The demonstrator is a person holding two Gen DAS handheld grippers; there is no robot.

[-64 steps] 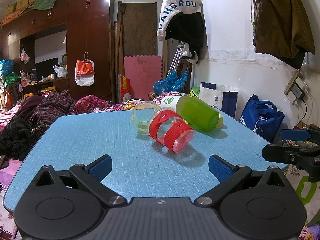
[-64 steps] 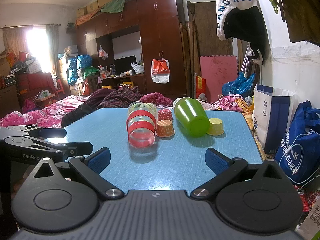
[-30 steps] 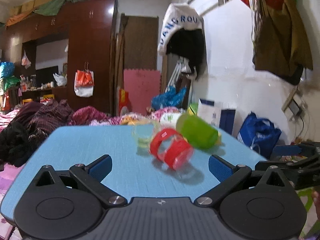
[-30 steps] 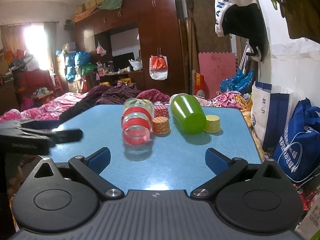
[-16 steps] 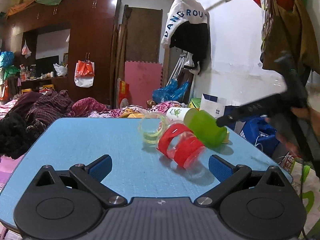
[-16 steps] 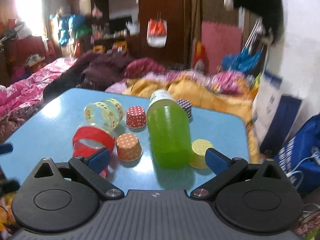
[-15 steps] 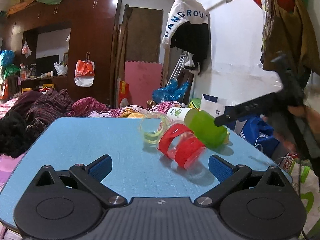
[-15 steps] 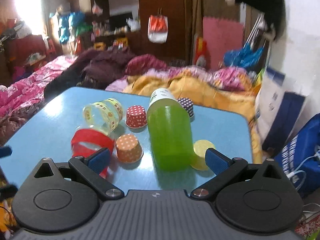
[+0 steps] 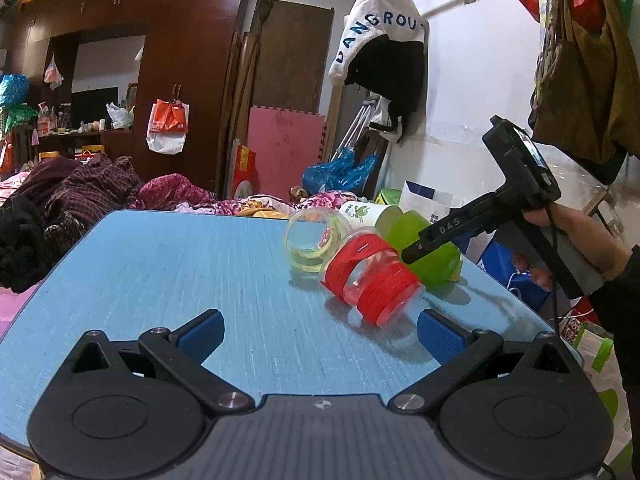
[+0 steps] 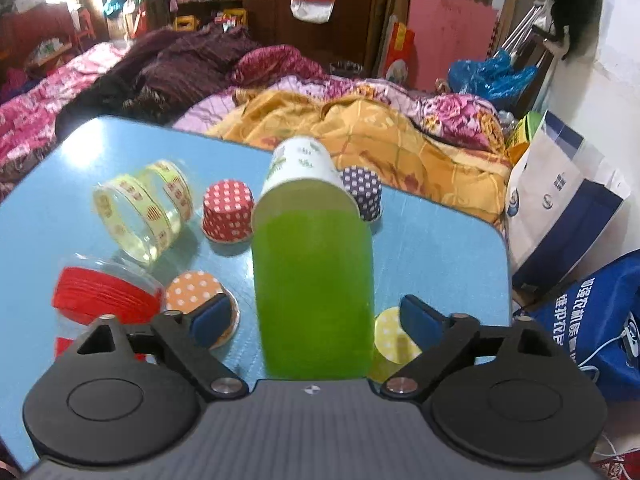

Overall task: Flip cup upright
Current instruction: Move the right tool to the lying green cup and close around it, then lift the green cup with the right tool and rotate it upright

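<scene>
A green plastic cup (image 10: pixel 314 288) lies on its side on the blue table (image 10: pixel 440 240), with a white paper cup (image 10: pixel 300 162) at its far end. My right gripper (image 10: pixel 314 318) is open, its fingers on either side of the green cup's near end. In the left wrist view the green cup (image 9: pixel 438 260) lies behind a red-banded clear cup (image 9: pixel 372 284), with the right gripper (image 9: pixel 412 256) tilted down over it. My left gripper (image 9: pixel 318 330) is open and empty, low over the table's near part.
A yellow-banded clear cup (image 10: pixel 142 210) lies on its side at the left. Small dotted paper cups stand upside down around the green cup: red (image 10: pixel 228 216), orange (image 10: pixel 196 290), purple (image 10: pixel 362 196), yellow (image 10: pixel 394 340). Bags (image 10: pixel 560 208) stand past the table's right edge.
My right gripper has risen, tilted down and moved forward over the table until its fingers straddle the green cup. The left gripper has barely moved.
</scene>
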